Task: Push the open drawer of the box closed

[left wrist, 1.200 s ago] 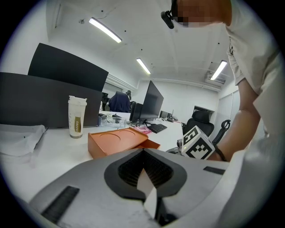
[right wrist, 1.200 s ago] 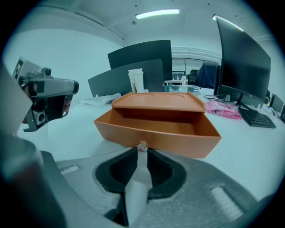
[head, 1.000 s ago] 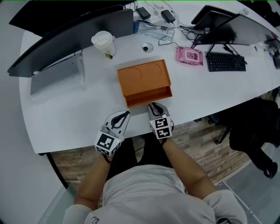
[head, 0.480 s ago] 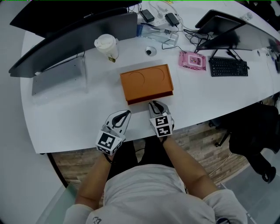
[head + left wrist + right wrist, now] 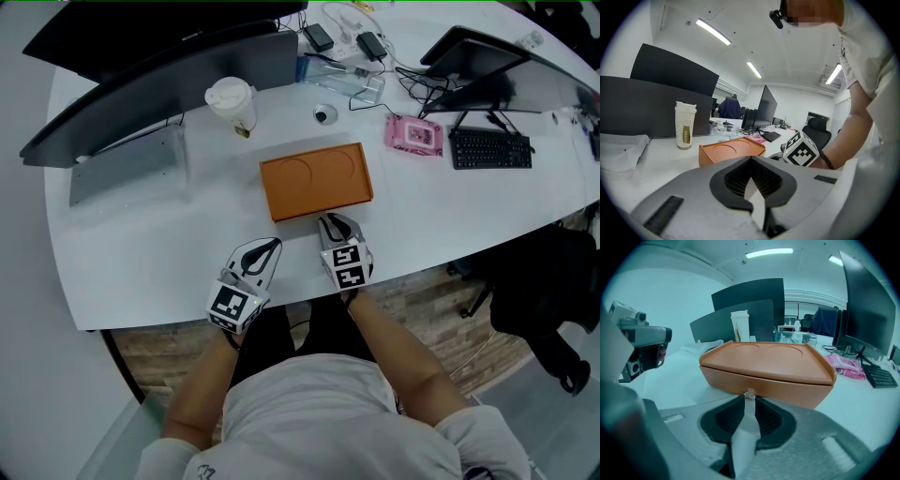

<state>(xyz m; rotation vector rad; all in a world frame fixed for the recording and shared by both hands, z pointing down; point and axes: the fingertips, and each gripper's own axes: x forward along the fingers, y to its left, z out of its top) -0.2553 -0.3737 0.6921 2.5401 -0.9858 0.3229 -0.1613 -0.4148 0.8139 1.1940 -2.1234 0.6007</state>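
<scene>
The orange box [image 5: 316, 180] lies on the white desk [image 5: 141, 253], and its drawer front [image 5: 764, 384] sits flush under the lid. A small clear knob [image 5: 750, 393] sticks out of the drawer front. My right gripper [image 5: 328, 221] is shut with nothing held, and its tips [image 5: 749, 402] rest against that knob. My left gripper [image 5: 272, 245] hovers near the desk's front edge, left of the box and apart from it, also shut and empty. In the left gripper view the box [image 5: 731, 151] lies ahead, with the right gripper's marker cube [image 5: 801, 150] beside it.
A lidded paper cup [image 5: 230, 98] stands behind the box at the left. A pink pack [image 5: 413, 133] and a black keyboard [image 5: 490, 148] lie at the right. Dark monitors [image 5: 159, 75] and cables [image 5: 352, 42] line the back. The desk's front edge is just below both grippers.
The drawer, which stuck out toward me a second ago, has slid into the box. My right gripper moved forward with it; the left one stayed put.
</scene>
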